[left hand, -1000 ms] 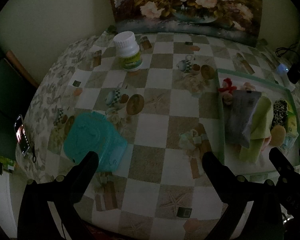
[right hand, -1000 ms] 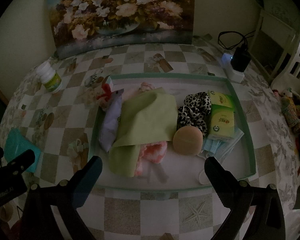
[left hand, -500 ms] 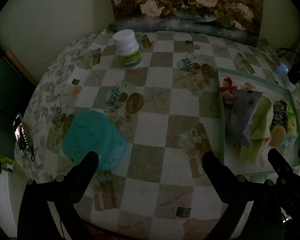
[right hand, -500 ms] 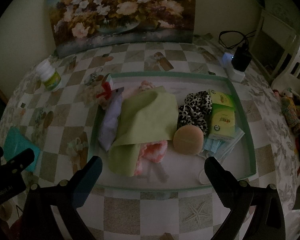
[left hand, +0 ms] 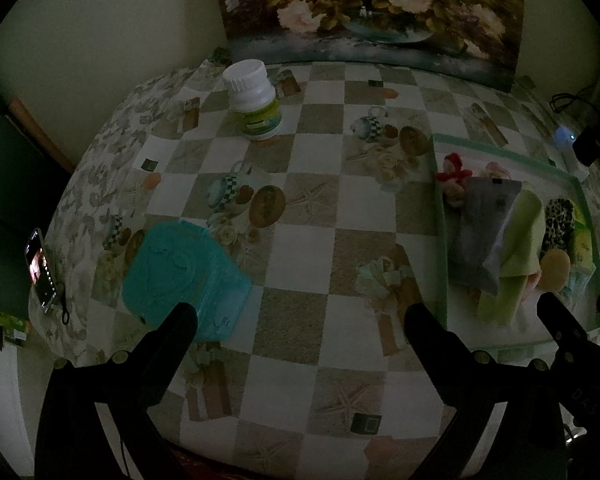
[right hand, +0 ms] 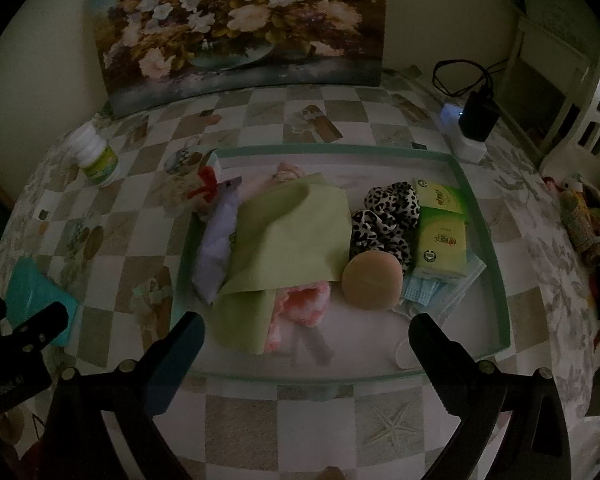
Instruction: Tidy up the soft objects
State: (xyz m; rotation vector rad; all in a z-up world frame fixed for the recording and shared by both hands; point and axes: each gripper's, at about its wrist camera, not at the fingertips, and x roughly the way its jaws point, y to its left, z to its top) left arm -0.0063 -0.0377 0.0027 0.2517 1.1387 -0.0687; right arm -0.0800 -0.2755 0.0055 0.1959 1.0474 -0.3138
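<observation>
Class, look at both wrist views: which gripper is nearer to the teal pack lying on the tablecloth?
Left. The left gripper hovers open with one finger over the teal pack. The right gripper is open in front of the tray, away from the pack.

left gripper (left hand: 300, 316) jaws spread wide, right gripper (right hand: 306, 330) likewise, both empty

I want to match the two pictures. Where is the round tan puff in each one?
Left wrist view: the round tan puff sits far right, inside the green-rimmed tray, beside the green cloth.
Right wrist view: it sits right of centre, below the leopard scrunchies.
Shared landmark: the white pill bottle.
</observation>
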